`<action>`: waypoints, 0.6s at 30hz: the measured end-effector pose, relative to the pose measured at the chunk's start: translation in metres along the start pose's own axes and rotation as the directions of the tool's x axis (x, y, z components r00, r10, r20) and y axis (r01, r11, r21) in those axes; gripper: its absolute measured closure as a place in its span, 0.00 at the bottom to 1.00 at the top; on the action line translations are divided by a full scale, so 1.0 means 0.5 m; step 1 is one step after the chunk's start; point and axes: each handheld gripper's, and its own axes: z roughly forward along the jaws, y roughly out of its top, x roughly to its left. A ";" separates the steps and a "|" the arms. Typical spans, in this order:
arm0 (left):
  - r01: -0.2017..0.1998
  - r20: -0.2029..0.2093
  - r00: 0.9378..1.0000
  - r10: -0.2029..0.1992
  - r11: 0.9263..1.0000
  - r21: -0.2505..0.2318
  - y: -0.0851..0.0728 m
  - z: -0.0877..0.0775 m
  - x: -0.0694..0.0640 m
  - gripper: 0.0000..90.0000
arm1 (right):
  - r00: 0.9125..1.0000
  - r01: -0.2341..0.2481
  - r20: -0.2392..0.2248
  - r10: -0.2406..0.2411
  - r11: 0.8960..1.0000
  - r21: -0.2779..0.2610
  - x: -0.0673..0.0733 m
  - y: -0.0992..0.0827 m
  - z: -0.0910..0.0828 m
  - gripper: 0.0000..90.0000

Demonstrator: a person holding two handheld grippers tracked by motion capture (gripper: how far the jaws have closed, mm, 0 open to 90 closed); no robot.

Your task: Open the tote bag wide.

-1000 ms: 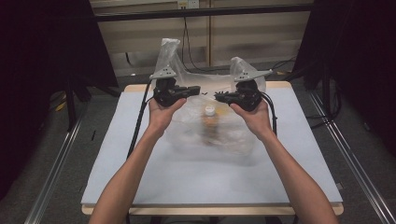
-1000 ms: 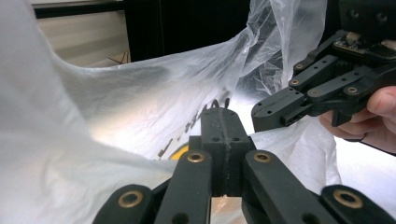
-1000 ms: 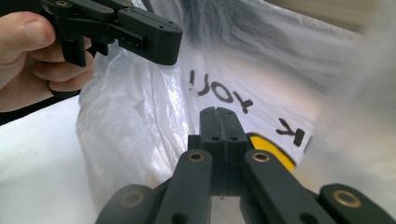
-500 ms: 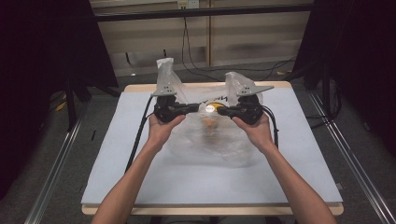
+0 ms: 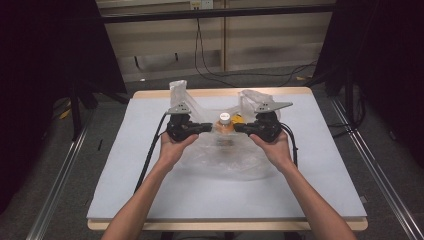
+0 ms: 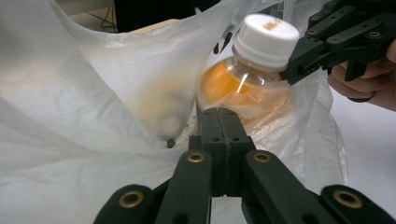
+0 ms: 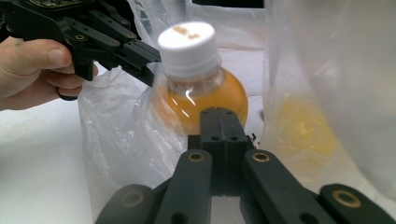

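Note:
A clear bottle of orange drink with a white cap stands upright inside a thin clear plastic bag at the middle of the white table. My left gripper reaches the bottle's neck from the left and is shut on the bag's film. My right gripper meets it from the right, also shut on the film. In the left gripper view the shut jaws point at the bottle, with the right gripper just past the cap. The right gripper view has its jaws under the bottle.
A yellow object lies in the bag beside the bottle, blurred behind the film. Two bag handles stick up behind the grippers. Metal rails run along both sides of the table. Cables trail from each gripper toward the table's front.
Both hands have come down and drawn closer together, so the jaw tips now flank the bottle's neck. The bag's raised sides have sunk with them.

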 end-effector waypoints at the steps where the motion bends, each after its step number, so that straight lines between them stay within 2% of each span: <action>1: 0.002 0.003 1.000 -0.002 1.000 0.002 -0.004 0.003 0.000 1.00 | 1.000 0.004 0.006 -0.004 1.000 0.003 -0.001 -0.003 0.001 1.00; 6: 0.015 0.008 1.000 -0.015 1.000 0.026 -0.025 0.014 0.002 1.00 | 1.000 0.003 0.017 -0.004 1.000 0.028 -0.006 -0.021 0.002 1.00; 18: 0.013 -0.007 1.000 -0.012 0.994 0.108 -0.072 0.033 0.013 1.00 | 0.999 -0.026 0.027 0.024 0.996 0.089 -0.022 -0.080 0.012 1.00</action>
